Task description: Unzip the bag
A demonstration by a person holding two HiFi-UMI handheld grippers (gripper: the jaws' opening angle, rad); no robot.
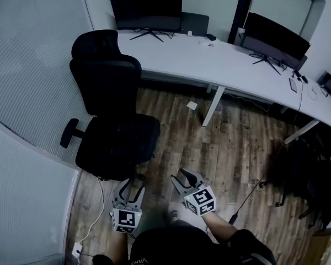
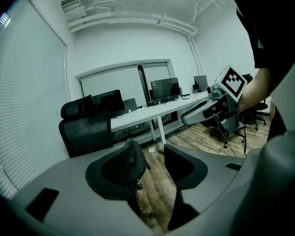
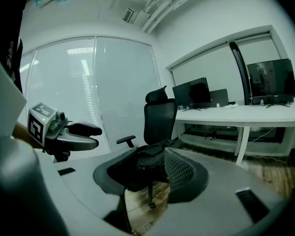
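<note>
A black office chair stands in front of me on the wooden floor. A dark, flat bundle lies on its seat; it looks like a black bag, but no zip shows. My left gripper hovers low near the seat's front edge, open, with nothing between its fingers. My right gripper is beside it to the right, over the floor, also open with nothing in it. In the left gripper view the jaws frame the floor and the chair. In the right gripper view the jaws frame the chair's seat.
A long white desk with monitors runs along the back wall. Dark chairs or bags crowd the right side. A white cable and a floor socket lie at the lower left. Glass walls with blinds close off the left.
</note>
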